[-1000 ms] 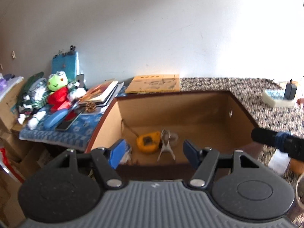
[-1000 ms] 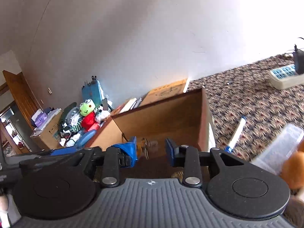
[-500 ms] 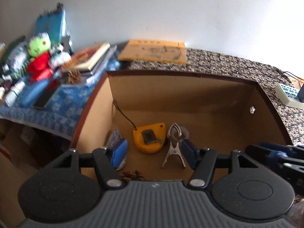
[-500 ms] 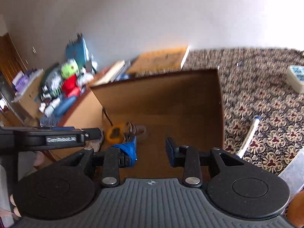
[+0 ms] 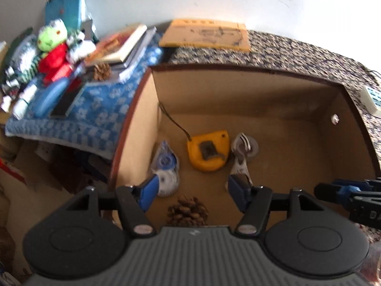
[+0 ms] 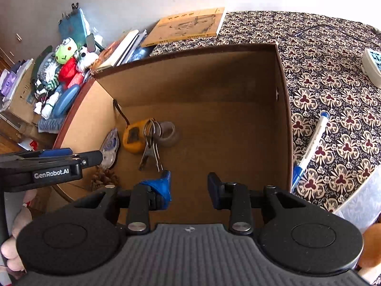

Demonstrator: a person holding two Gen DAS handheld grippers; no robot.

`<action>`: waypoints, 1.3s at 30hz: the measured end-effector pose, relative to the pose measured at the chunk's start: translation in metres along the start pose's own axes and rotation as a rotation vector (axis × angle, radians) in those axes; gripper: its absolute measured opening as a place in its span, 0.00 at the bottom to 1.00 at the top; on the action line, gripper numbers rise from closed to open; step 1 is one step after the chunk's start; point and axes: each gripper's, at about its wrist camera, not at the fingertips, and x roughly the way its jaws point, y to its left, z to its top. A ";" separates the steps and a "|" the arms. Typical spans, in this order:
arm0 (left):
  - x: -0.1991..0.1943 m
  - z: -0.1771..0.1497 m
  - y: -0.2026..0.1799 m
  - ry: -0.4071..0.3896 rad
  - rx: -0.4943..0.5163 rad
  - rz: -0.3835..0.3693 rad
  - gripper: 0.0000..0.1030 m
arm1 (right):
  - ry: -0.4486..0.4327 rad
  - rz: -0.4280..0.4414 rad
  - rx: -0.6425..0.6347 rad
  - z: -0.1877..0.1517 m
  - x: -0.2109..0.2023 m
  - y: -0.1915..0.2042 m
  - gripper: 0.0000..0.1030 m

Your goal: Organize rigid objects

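An open cardboard box (image 5: 238, 68) (image 6: 190, 47) holds a yellow tape measure (image 5: 207, 150) (image 6: 133, 135), a correction tape (image 5: 165, 166) (image 6: 110, 146), a metal clip (image 5: 240, 162) (image 6: 148, 147), a tape roll (image 5: 252, 144) (image 6: 167, 133) and a pine cone (image 5: 188, 211) (image 6: 104, 178). My left gripper (image 5: 193, 190) hangs over the box's left half with its jaws opening. Nothing is held between them; the pine cone lies on the floor below. My right gripper (image 6: 189, 183) stands open and empty over the box's near middle.
A blue-capped marker (image 6: 309, 147) lies on the patterned cloth right of the box, near a power strip (image 6: 372, 64) and a clear plastic container (image 6: 357, 195). Left of the box are stacked books (image 5: 119, 47), another pine cone (image 5: 102, 70) and a frog plush (image 5: 51, 38). A brown book (image 5: 204, 34) lies behind.
Both grippers have moved forward over the box and tipped downward. The box floor fills more of each view, and the pine cone inside has come into sight.
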 end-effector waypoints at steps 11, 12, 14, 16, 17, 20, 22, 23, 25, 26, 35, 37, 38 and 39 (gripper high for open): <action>-0.009 0.000 -0.013 -0.009 0.035 0.030 0.64 | -0.016 -0.046 0.043 0.001 -0.001 0.003 0.16; -0.010 0.001 -0.014 -0.011 0.042 0.034 0.64 | -0.016 -0.046 0.049 0.001 -0.001 0.003 0.16; -0.009 0.003 -0.014 -0.012 0.048 0.035 0.65 | -0.016 -0.042 0.065 0.002 -0.001 0.001 0.16; -0.007 0.005 -0.014 -0.007 0.050 0.039 0.65 | -0.015 -0.037 0.084 0.002 0.000 -0.001 0.16; -0.005 0.007 -0.015 -0.004 0.051 0.042 0.65 | -0.015 -0.035 0.091 0.002 0.000 -0.001 0.16; -0.002 0.011 -0.015 -0.008 0.061 0.033 0.65 | -0.024 -0.033 0.097 0.003 0.000 -0.001 0.16; 0.000 0.013 -0.017 -0.013 0.072 0.034 0.65 | -0.033 -0.027 0.103 0.004 0.000 -0.002 0.16; 0.001 0.014 -0.019 -0.013 0.077 0.035 0.65 | -0.035 -0.023 0.108 0.004 0.000 -0.003 0.16; 0.004 0.016 -0.022 -0.013 0.085 0.033 0.65 | -0.033 -0.016 0.110 0.004 0.001 -0.003 0.16; 0.005 0.017 -0.023 -0.016 0.088 0.033 0.65 | -0.035 -0.013 0.108 0.003 0.001 -0.003 0.16; 0.017 0.016 -0.029 -0.041 0.121 0.075 0.66 | -0.058 -0.017 0.063 -0.001 0.006 0.000 0.17; 0.021 0.015 -0.030 -0.045 0.124 0.080 0.66 | -0.065 -0.025 0.036 -0.002 0.006 0.003 0.17; 0.023 0.015 -0.029 -0.041 0.123 0.072 0.66 | -0.068 -0.028 0.030 -0.002 0.007 0.003 0.17; 0.024 0.015 -0.029 -0.037 0.120 0.063 0.66 | -0.072 -0.029 0.026 -0.003 0.007 0.003 0.17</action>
